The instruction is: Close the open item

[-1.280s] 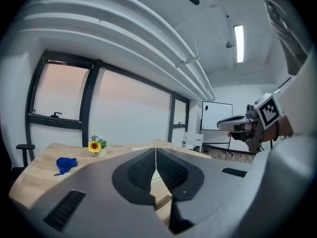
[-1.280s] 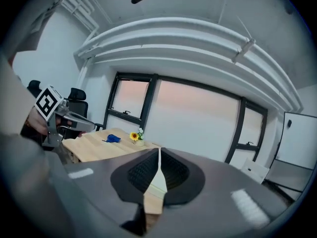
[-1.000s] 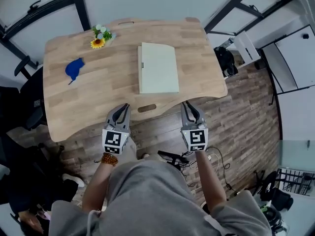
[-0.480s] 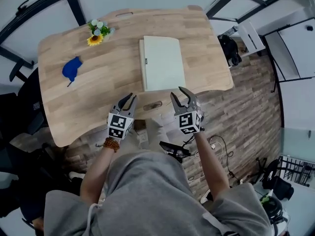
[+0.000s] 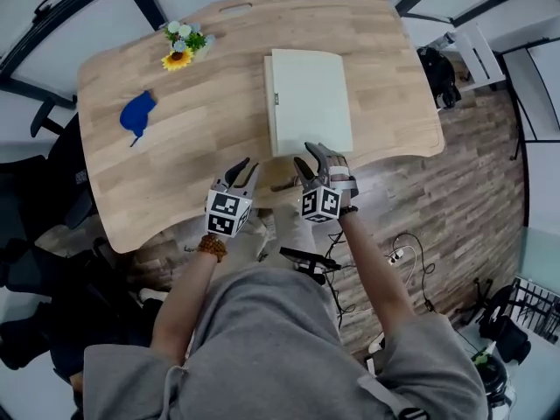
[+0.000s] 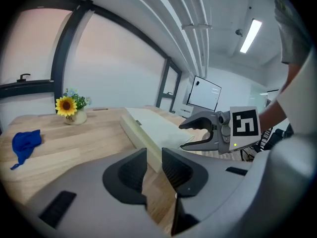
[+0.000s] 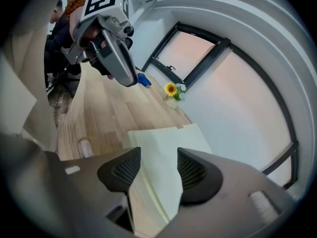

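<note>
A flat cream box (image 5: 308,101) lies on the wooden table (image 5: 197,151), long side running away from me, with a small dark clasp on its left edge. My left gripper (image 5: 244,166) hovers at the table's near edge, left of the box's near corner; its jaws have just been opening and stand a little apart with nothing between them. My right gripper (image 5: 306,154) is just before the box's near edge, its jaws also just opened, wide and empty. The box (image 6: 148,130) lies ahead of the left gripper (image 6: 154,155), and the box (image 7: 163,148) ahead of the right gripper (image 7: 158,155).
A small sunflower pot (image 5: 179,51) stands at the table's far left and a blue cloth (image 5: 137,115) lies at its left. A slot handle (image 5: 282,185) is cut in the near edge. A black chair (image 5: 52,191) stands left; cables (image 5: 398,256) lie on the floor.
Both grippers have come forward from in front of my body to the table's near edge by the box. Their jaws, shut before, now stand apart, the right wider and rolled.
</note>
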The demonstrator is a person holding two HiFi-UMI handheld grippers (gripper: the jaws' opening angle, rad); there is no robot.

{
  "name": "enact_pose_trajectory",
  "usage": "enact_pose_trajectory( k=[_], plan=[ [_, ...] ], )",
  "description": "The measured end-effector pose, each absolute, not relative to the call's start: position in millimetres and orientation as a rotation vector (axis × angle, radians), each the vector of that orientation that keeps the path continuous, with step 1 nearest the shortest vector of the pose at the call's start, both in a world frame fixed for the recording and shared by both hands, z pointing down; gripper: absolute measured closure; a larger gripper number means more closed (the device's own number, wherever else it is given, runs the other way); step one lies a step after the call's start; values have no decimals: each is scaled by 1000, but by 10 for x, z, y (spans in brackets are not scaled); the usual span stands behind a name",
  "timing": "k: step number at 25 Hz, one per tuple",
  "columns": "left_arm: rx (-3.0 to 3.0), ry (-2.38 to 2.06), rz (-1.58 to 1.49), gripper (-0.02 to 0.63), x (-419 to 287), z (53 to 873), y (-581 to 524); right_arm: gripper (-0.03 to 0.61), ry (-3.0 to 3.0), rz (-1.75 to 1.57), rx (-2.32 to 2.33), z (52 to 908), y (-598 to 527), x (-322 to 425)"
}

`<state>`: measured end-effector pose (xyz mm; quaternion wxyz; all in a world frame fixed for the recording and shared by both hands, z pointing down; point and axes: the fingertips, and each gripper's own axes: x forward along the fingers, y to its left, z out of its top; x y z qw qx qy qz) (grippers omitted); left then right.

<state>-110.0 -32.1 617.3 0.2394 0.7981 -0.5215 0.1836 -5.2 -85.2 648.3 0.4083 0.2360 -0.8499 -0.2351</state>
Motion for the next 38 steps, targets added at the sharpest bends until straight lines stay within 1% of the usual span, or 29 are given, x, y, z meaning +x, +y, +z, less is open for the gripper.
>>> enact_pose_trajectory(
  k=[7, 12, 14, 16, 19, 21, 22, 24, 29, 30, 31, 32, 33, 34, 36, 37, 38],
  plan=[
    [2163, -1406, 523, 531, -1079, 6298, -279, 337, -2069, -676, 544, 6754, -876, -106],
    [2154, -1403, 526, 531, -1060, 6327, -250, 347, -2046, -714, 587, 6763, -935, -109],
    [2150, -1394, 508, 531, -1047, 6307, -254, 372, -2056, -741, 605, 6701, -941, -125],
    [2137, -1361, 429, 531, -1023, 6237, -304, 435, -2074, -773, 627, 6598, -917, -141],
    [2070, -1237, 158, 531, -930, 6022, -515, 530, -2098, -806, 677, 6423, -867, -110],
    [1981, -1116, -32, 515, -830, 5896, -708, 540, -2114, -807, 711, 6322, -841, -68],
    [1936, -1061, -100, 492, -775, 5862, -803, 543, -2120, -808, 725, 6278, -828, -48],
    [1861, -982, -163, 461, -663, 5882, -963, 547, -2126, -810, 744, 6213, -801, -2],
    [1736, -890, -221, 457, -424, 5986, -1214, 554, -2148, -827, 755, 6079, -764, 123],
    [1727, -858, -253, 490, -365, 5957, -1240, 554, -2148, -831, 751, 6062, -757, 154],
    [1720, -821, -280, 557, -305, 5924, -1262, 554, -2146, -831, 749, 6052, -763, 189],
    [1711, -787, -301, 582, -252, 5897, -1287, 552, -2145, -829, 748, 6045, -781, 224],
    [1697, -759, -317, 592, -209, 5878, -1309, 549, -2147, -824, 745, 6037, -796, 252],
    [1681, -741, -323, 600, -177, 5869, -1322, 526, -2154, -814, 737, 6025, -797, 265],
    [1653, -725, -319, 603, -127, 5871, -1317, 389, -2170, -788, 717, 5984, -777, 251],
    [1638, -713, -323, 603, -100, 5863, -1312, 352, -2164, -787, 710, 5968, -786, 231],
    [1619, -695, -334, 603, -70, 5845, -1308, 350, -2147, -794, 707, 5968, -812, 211]
  ],
)
